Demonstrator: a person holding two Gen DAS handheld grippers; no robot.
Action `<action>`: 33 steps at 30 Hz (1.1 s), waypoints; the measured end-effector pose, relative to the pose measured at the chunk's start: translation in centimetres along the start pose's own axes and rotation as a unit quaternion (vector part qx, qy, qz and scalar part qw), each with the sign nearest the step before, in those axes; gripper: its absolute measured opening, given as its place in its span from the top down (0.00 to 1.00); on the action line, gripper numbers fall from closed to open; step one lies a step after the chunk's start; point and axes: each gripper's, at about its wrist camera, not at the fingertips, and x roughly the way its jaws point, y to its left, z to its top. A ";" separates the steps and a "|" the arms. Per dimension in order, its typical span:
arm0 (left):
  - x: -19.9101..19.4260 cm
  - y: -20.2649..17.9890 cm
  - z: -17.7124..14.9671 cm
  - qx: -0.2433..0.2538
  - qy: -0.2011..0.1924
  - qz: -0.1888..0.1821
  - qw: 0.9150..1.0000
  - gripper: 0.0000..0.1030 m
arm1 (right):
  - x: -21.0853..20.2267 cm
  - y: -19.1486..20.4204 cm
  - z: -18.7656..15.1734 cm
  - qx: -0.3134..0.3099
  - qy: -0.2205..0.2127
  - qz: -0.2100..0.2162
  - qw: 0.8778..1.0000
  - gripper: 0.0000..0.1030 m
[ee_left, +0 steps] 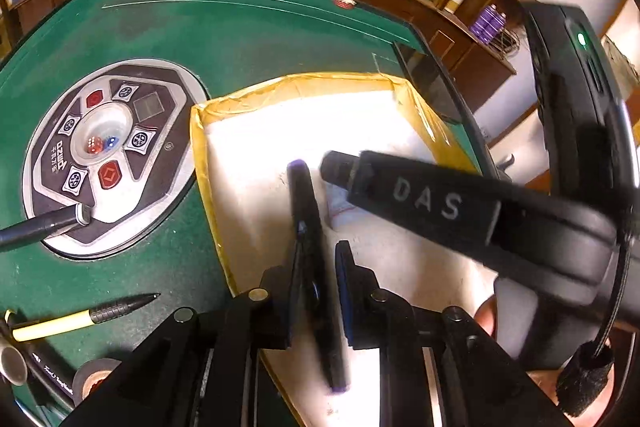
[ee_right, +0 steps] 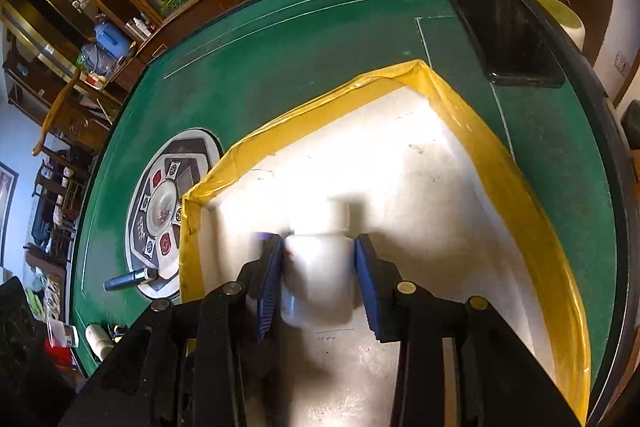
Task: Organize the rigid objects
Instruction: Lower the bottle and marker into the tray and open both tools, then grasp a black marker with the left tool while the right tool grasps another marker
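Observation:
A white foam box with a yellow taped rim (ee_left: 200,155) (ee_right: 472,115) sits on the green table. My left gripper (ee_left: 320,251) hangs over it, open. A black pen with purple ends (ee_left: 308,211) lies between the fingers, resting along the left pad and clear of the right one. My right gripper (ee_right: 320,247) is shut on a small white bottle (ee_right: 320,267), neck pointing away, low inside the box. In the left wrist view one of its black fingers (ee_left: 420,203), marked DAS, reaches in from the right.
The round dice panel (ee_left: 108,155) lies left of the box with a dark marker (ee_left: 44,227) on it. A yellow-and-black pen (ee_left: 88,315) and a tape roll (ee_left: 96,375) lie at the near left. A black phone (ee_right: 508,35) rests at the far right corner.

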 end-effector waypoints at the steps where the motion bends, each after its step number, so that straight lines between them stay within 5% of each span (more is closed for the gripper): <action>1: -0.1 0.0 -0.1 0.000 0.000 -0.002 1.000 0.75 | -0.2 0.1 0.0 -0.003 -0.003 -0.001 1.000 0.65; 2: -0.3 0.0 -0.2 0.000 -0.001 -0.002 1.000 0.67 | -0.4 0.3 0.0 -0.008 -0.006 -0.006 1.000 0.65; 9: -4.6 -0.1 -1.5 0.005 -0.030 -0.015 0.999 0.62 | -4.2 1.1 -0.1 -0.009 -0.074 -0.016 0.997 0.64; 17: -12.6 2.7 -7.4 0.030 -0.084 0.006 0.996 0.51 | -8.5 4.9 -1.9 -0.047 -0.124 0.041 0.990 0.57; 26: -19.6 15.3 -15.0 -0.008 -0.111 0.137 0.984 0.38 | -8.8 14.4 -9.8 -0.177 -0.046 0.173 0.968 0.52; 33: -16.7 20.3 -16.0 -0.051 -0.065 0.145 0.986 0.41 | -6.9 16.6 -12.9 -0.213 -0.015 0.175 0.961 0.52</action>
